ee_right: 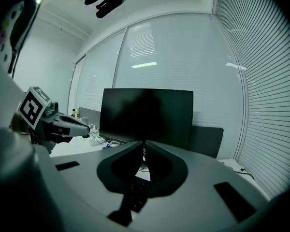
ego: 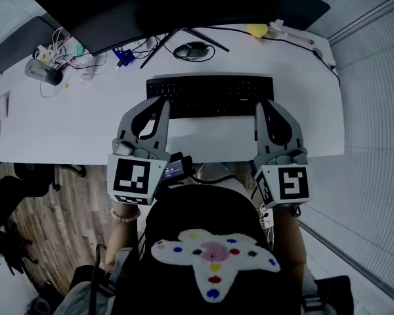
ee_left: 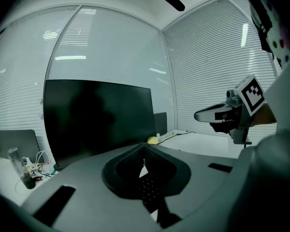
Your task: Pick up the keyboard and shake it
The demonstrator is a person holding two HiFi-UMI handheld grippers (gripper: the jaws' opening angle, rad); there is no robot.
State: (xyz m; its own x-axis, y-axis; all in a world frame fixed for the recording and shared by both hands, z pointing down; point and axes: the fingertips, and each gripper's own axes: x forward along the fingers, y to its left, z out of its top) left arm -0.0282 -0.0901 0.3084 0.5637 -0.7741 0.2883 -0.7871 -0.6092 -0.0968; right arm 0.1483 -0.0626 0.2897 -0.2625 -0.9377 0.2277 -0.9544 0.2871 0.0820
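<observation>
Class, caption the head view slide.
Left hand-held gripper and right hand-held gripper, both shut, over the ends of a flat black keyboard on a white desk.

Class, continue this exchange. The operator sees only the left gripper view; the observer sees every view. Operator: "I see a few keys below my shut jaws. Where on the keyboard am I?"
Observer: The left gripper is over the left end of the keyboard.
Operator: What about the other gripper's jaws?
Observer: The right gripper has its jaws together, tips over the right end.
Operator: Anything behind the keyboard?
Observer: A mouse, between the keyboard and the monitor.
</observation>
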